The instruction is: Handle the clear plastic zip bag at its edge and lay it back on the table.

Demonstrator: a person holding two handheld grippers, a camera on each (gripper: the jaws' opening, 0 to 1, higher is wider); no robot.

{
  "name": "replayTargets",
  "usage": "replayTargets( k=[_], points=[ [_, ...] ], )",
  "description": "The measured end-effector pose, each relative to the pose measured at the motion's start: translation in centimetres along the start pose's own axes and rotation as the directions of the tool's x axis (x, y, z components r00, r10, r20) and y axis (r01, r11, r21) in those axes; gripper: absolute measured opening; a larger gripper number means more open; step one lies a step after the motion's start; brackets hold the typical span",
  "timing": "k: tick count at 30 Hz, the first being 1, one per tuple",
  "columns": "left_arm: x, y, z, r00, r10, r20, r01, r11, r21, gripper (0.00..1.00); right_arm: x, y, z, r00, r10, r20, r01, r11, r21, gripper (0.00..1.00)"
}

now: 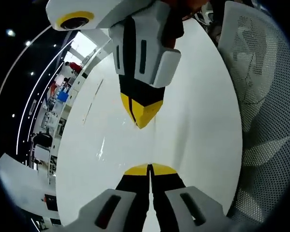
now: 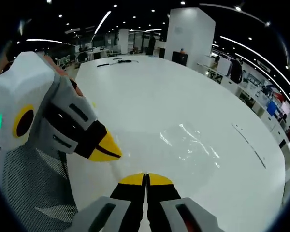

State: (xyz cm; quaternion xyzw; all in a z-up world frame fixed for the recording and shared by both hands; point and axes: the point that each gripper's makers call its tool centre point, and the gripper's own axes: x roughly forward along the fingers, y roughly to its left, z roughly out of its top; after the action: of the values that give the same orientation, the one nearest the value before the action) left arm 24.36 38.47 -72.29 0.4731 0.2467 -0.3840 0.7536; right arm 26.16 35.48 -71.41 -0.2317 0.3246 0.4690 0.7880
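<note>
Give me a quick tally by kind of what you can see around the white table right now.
Clear plastic zip bag: 1
Grippers, left gripper and right gripper, both with fingers closed: 2
White table: 1
Mesh chair: 1
Dark cables at the table's far end: 2
Total: 7

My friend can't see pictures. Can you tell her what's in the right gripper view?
A clear plastic zip bag lies flat on a big white table. The right gripper rises from the bottom with its yellow-tipped fingers shut together. The left gripper pokes in from the left, also shut, and a mesh chair sits below it.
</note>
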Motion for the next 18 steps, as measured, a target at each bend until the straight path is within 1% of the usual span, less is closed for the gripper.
replayTargets(
  k=[4,8,11,13,15,18],
  points=[
    [0.4,-0.2,0.0,1.0,-0.005,-0.002,0.005,1.0,-0.008,0.0,-0.2,0.2,0.0,1.0,0.006,0.003,-0.006,1.0,0.013,0.0],
    [0.9,-0.5,0.1,1.0,-0.002,-0.003,0.002,1.0,-0.019,0.0,-0.4,0.1,-0.1,1.0,0.001,0.01,-0.001,1.0,0.027,0.03],
    [1.2,-0.7,0.2,1.0,-0.006,-0.01,0.006,1.0,-0.019,0.0,-0.7,-0.2,-0.4,1.0,-0.01,0.019,0.009,0.998,0.055,0.04],
    [1.4,-0.8,0.2,1.0,-0.011,-0.012,0.011,0.999,-0.033,0.0,-0.6,-0.3,-0.5,1.0,-0.009,0.021,0.008,0.998,0.063,0.04],
    [1.5,-0.9,0.2,1.0,-0.013,-0.013,0.012,0.999,-0.034,0.0,-1.0,-0.2,-1.1,1.0,-0.013,0.015,0.012,0.998,0.068,0.04],
    [2.0,-1.3,0.1,1.0,-0.025,-0.016,0.024,0.999,-0.039,0.0,-1.2,-0.3,-1.4,1.0,-0.02,0.017,0.019,0.996,0.09,0.04]
  ],
)
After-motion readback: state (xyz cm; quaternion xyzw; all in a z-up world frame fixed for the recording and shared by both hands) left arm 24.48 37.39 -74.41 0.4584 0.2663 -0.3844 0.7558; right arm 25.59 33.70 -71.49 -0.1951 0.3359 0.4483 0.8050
